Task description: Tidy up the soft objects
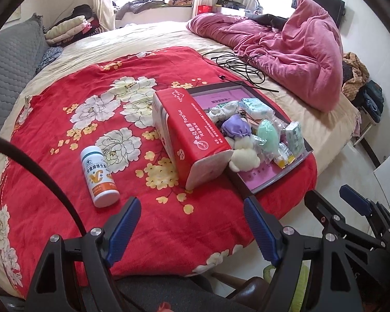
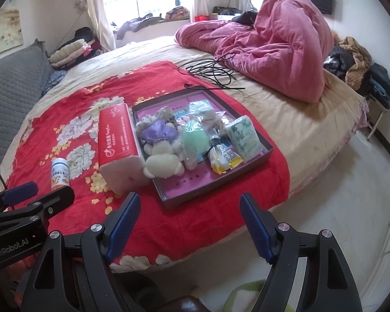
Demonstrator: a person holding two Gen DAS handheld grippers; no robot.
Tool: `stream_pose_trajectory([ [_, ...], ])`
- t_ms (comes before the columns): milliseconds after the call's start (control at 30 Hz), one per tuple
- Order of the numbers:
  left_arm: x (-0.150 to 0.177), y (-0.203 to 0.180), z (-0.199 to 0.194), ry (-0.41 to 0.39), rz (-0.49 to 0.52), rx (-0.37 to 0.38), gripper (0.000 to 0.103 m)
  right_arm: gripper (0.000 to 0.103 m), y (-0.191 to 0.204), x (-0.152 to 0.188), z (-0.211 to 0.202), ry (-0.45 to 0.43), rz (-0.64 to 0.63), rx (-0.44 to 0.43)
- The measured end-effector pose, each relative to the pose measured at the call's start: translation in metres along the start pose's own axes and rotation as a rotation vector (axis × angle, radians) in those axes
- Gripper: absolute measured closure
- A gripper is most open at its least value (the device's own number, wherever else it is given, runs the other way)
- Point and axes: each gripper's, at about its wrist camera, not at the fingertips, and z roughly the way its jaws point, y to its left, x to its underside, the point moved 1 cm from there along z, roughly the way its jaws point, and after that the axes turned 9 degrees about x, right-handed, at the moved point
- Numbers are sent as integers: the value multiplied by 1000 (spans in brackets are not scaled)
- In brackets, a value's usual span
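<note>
Blue-padded fingers of left gripper [image 1: 191, 212] and right gripper [image 2: 189, 208] spread wide, holding nothing.

The left hand-held gripper [image 1: 192, 209] hangs over the near edge of the red floral blanket [image 1: 65, 135] on the bed [image 1: 148, 35], its blue-padded jaws spread wide with nothing between them. The right hand-held gripper [image 1: 332, 195] shows at the near right, off the bed's edge. A white bottle [image 1: 100, 176] lies on its side on the blanket at the near left. Right of it a red tissue pack [image 1: 192, 135] leans against a shallow dark tray [image 1: 273, 179] with a pink floor. In the tray lie a cream plush toy [image 1: 244, 153], a purple pouch [image 1: 235, 127], a green sponge [image 1: 267, 132] and small packets. A pink duvet [image 1: 299, 49] is heaped at the far right, with black cable [image 1: 236, 63] beside it.
</note>
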Motion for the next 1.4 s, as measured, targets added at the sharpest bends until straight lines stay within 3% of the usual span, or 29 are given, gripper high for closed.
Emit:
stream_pose_trajectory([
  [1400, 19, -1, 6, 25, -19, -25, 23, 24, -13, 11, 1, 7, 15, 22],
])
